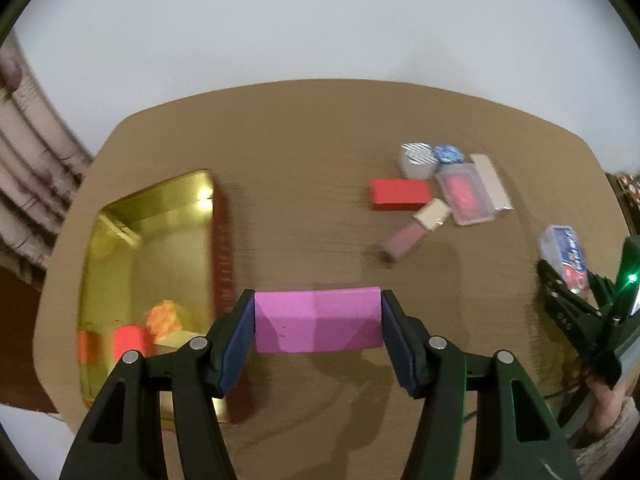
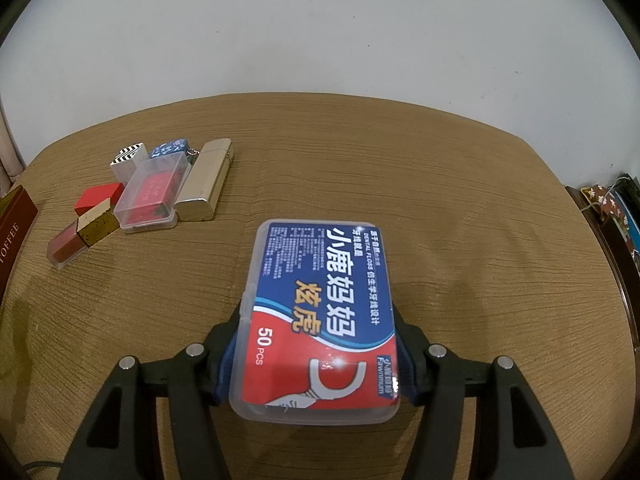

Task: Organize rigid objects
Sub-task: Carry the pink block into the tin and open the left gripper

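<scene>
While left tool (image 1: 318, 326) grips pink block (image 1: 318, 322), floss box (image 2: 320, 316) clamped

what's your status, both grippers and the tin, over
Left gripper shut on pink box, beside gold tin. Right gripper shut on floss case. Path to tin clear.

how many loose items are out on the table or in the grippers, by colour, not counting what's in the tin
Pink: 1, the box in the left gripper
Blue and red: 1, the floss box in the right gripper
Red: 3, the block, clear case, tube
Black and white: 1
Blue: 1
Silver: 1
Total: 8
</scene>
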